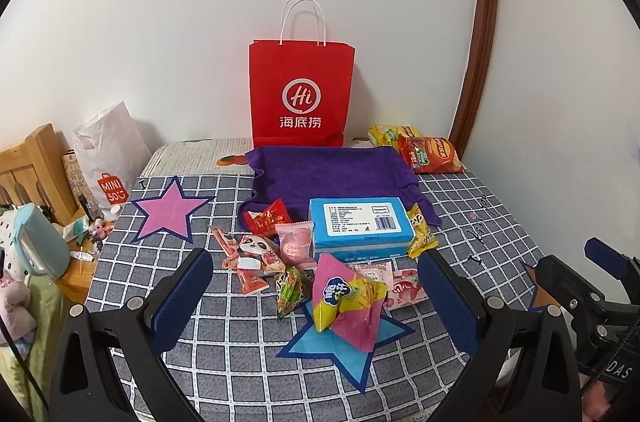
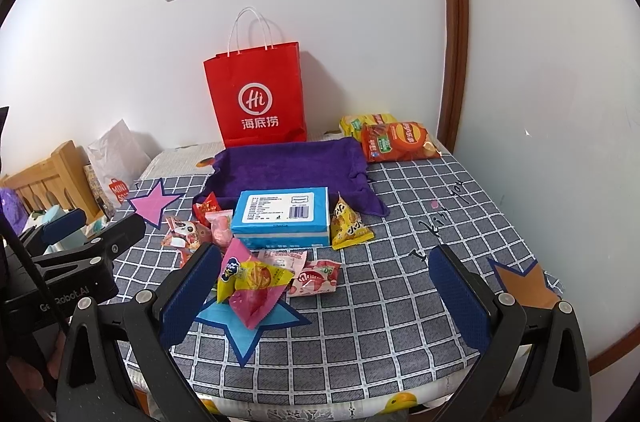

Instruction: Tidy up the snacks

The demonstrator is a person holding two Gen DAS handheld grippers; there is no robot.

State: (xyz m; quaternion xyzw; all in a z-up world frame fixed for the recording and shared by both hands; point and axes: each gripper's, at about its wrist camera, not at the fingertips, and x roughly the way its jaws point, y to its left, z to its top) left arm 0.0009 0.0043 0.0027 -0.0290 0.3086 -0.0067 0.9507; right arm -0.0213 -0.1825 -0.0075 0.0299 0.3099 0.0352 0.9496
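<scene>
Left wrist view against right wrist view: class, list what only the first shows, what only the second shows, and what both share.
Only the left wrist view shows the pale blue kettle and the green snack packet beside the pile.

Only the right wrist view shows the whole orange star and the yellow duck print on the front edge.

Both show the red paper bag, purple towel, blue box, pink star, blue star and each gripper's own open jaws.

Surface: bed (image 1: 460,206) under a grey checked cover.
Back: red paper bag (image 1: 302,94), purple towel (image 1: 328,178), chip bags (image 1: 432,150).
Middle: blue box (image 1: 360,226), small snack packets (image 1: 280,262).
Stickers: pink star (image 1: 170,210), blue star (image 1: 344,346).
</scene>
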